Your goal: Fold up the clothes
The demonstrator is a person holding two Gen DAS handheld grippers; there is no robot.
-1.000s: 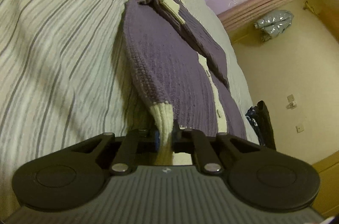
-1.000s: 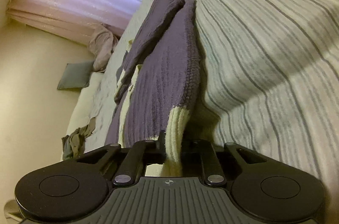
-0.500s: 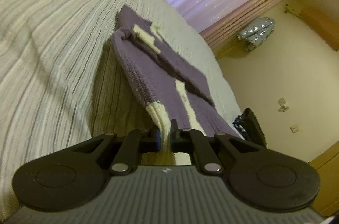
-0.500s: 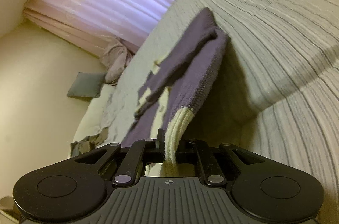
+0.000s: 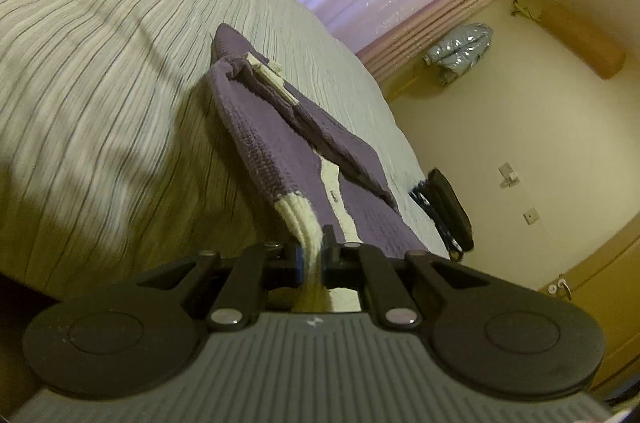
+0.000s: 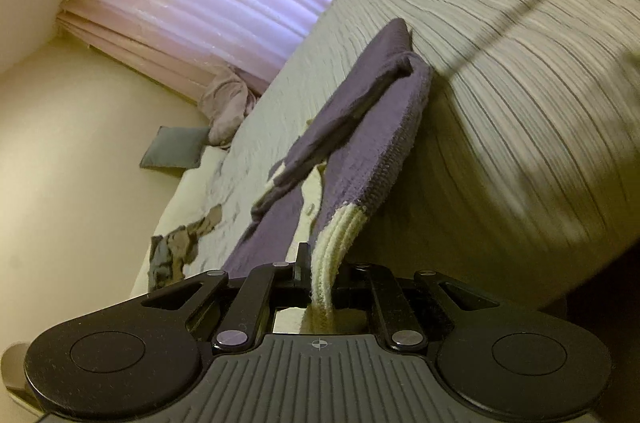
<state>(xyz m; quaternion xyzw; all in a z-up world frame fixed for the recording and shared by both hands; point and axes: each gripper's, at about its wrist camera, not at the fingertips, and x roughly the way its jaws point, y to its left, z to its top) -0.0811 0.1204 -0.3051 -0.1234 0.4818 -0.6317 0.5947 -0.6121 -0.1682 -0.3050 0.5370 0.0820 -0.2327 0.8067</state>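
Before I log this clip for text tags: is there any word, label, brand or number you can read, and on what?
No readable text anywhere.
left gripper: small pale mark on its housing, a symbol, no letters.
right gripper: small crosshair mark, no letters.
purple cardigan: no readable tag shows.

The striped bedspread (image 5: 100,71) lay open and bare on the inner side of the purple cardigan (image 5: 280,147), giving wide passage there. The cardigan itself ran taut along the bed's curtain-side edge, barring a straight crossing. Beyond that edge, a dark bag (image 5: 448,207) stood against the bed's corner. Toward the opposite corner, crumpled brown clothing (image 6: 180,243) and a grey cushion (image 6: 176,153) cluttered the edge.
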